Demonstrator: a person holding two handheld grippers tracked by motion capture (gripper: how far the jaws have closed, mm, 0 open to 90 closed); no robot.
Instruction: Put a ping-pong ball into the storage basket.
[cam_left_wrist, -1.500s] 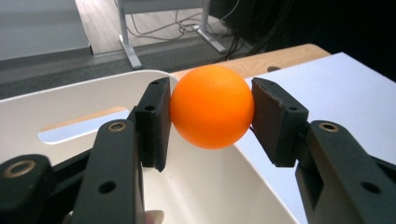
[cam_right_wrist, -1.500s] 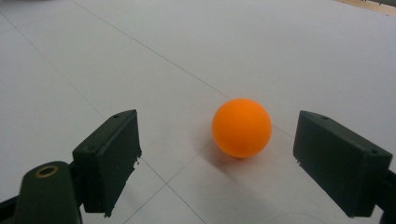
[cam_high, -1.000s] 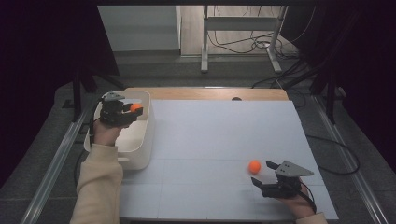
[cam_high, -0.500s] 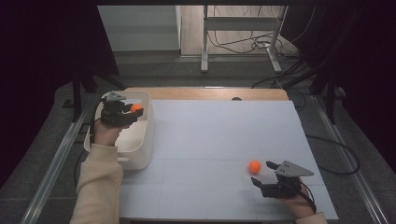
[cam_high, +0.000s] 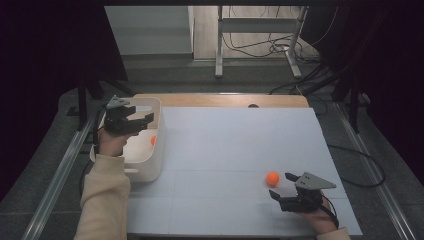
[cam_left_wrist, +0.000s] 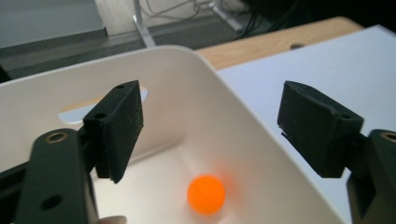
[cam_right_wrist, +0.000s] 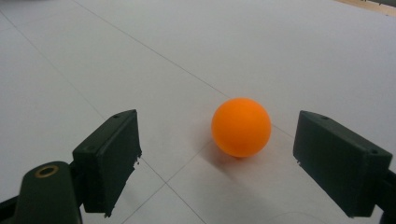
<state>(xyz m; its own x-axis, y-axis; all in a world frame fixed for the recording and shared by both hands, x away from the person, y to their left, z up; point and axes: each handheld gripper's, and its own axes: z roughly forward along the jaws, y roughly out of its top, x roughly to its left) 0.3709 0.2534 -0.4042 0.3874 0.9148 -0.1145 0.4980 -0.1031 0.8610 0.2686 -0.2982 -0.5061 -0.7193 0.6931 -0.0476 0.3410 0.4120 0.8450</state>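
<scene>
1. The left gripper (cam_high: 141, 121) hangs over the white bin (cam_high: 159, 150) at the far left. Its jaws have just been opening and hold nothing.
2. One orange ball (cam_left_wrist: 206, 194) lies inside the bin.
3. The right gripper (cam_high: 282, 188) is spread wide at the near right, around nothing.
4. Another orange ball (cam_high: 272, 178) sits on the white table (cam_high: 235, 145) just beside it.

You see a bright orange ball (cam_right_wrist: 241, 126) on the plain white table top (cam_high: 240, 150), which is crossed by thin grey seam lines, near its front right corner. A second orange ball (cam_left_wrist: 206, 194) lies in the cream-white bin (cam_high: 152, 165) at the left edge. Both your grippers, left (cam_high: 137, 122) and right (cam_high: 282, 190), are matt black. The table's far edge shows a light wood strip (cam_high: 225, 100). Your sleeve (cam_high: 102, 200) is pale beige.
</scene>
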